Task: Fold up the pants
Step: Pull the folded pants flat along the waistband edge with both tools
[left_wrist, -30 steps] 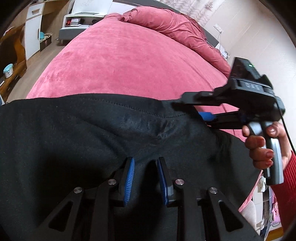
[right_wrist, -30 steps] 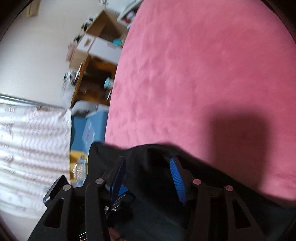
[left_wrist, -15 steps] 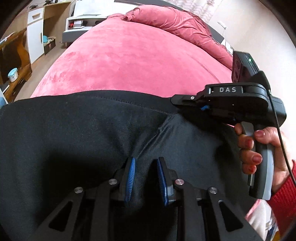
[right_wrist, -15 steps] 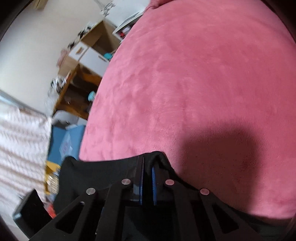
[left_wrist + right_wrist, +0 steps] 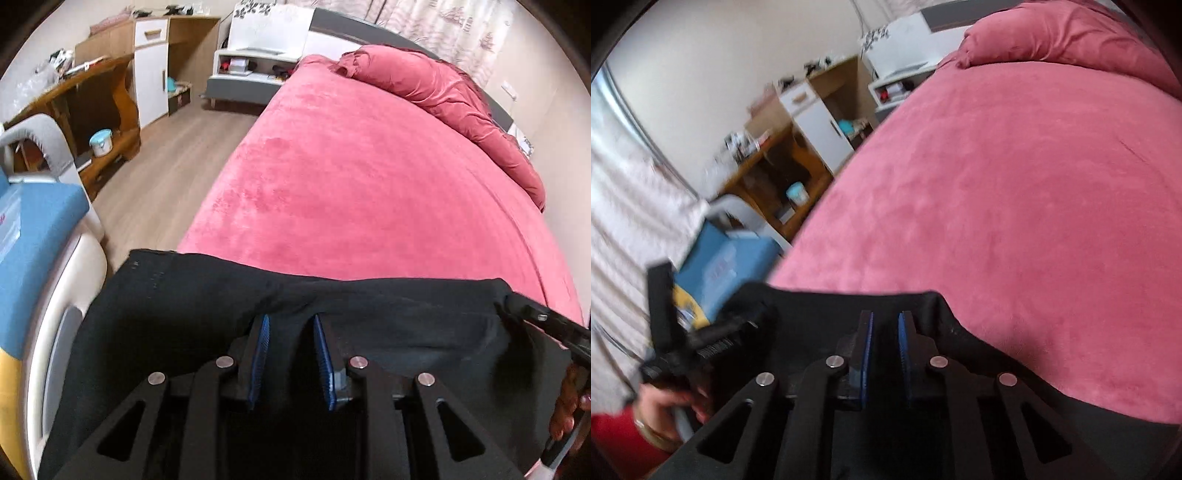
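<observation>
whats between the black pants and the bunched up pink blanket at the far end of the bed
Only bare pink bed cover lies between the black pants and the bunched blanket, clearest in the left wrist view.

Black gripper (image 5: pixel 884 343) frames with silver screws and blue ribbed pads (image 5: pixel 263 354); a seemingly red sleeve (image 5: pixel 617 439).

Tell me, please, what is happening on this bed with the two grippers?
A person is folding black pants on a pink bed, a handheld gripper in each hand. The left gripper pinches a fold of the fabric between its blue pads. The right gripper has just closed on the cloth near its edge. Both hold the pants along the near edge of the bed; the fold is not finished.
</observation>
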Motion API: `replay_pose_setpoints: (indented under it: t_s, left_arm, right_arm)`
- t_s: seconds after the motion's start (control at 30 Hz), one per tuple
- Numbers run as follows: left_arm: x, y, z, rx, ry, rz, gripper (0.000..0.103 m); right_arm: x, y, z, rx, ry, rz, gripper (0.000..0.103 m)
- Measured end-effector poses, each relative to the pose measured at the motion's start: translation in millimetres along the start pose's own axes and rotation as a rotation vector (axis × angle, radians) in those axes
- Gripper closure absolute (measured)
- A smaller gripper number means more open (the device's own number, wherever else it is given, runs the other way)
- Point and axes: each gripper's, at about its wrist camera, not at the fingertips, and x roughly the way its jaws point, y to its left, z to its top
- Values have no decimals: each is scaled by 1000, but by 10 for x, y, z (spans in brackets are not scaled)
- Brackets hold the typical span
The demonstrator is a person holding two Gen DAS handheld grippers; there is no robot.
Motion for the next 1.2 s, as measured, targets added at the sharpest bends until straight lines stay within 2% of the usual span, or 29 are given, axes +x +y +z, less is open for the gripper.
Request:
replay_pose_setpoints:
  t_s: [0.03, 0.13, 0.23, 0.3, 0.37, 0.47, 0.53, 0.6, 0.67, 0.77, 0.9, 1.07, 1.2]
  left_arm:
    - [1, -4, -21, 14, -9, 1, 77]
    - [57, -53, -27, 33, -21, 22, 77]
    - [66, -83, -55, 67, -32, 62, 77]
    - [-20, -182, -67, 101, -28, 98, 77]
    - [-95, -269, -85, 126, -21, 101, 77]
    - [-161, -441, -166, 159, -24, 63, 77]
    - [-185, -616, -229, 191, -14, 48, 77]
    - [-213, -823, -313, 226, -4, 27, 75]
    - [-240, -1034, -392, 262, 5, -2, 75]
    - [-278, -1298, -504, 320, 2, -30, 75]
    - [-229, -1588, -643, 391, 24, -54, 74]
    - [-128, -1781, -786, 431, 55, -68, 73]
    - [-79, -1775, -820, 415, 52, -64, 72]
  right_arm:
    - [58, -92, -39, 8, 12, -32, 103]
    - [174, -298, -52, 85, -18, -21, 103]
    - [171, -163, -51, 56, -39, -65, 103]
    - [-75, -170, -75, 73, -72, -34, 102]
    - [-342, -198, -150, 129, -137, 18, 97]
    - [-690, -311, -301, 179, -172, 26, 87]
    - [-898, -421, -437, 199, -162, -7, 75]
    - [-1094, -571, -589, 224, -145, -39, 70]
    - [-1301, -770, -796, 261, -135, -98, 69]
    - [-1576, -1032, -1081, 320, -124, -137, 65]
    - [-1915, -1403, -1457, 446, -135, -188, 44]
    - [-2423, -1824, -1887, 570, -199, -248, 42]
    - [-2907, -2173, -2229, 638, -244, -345, 41]
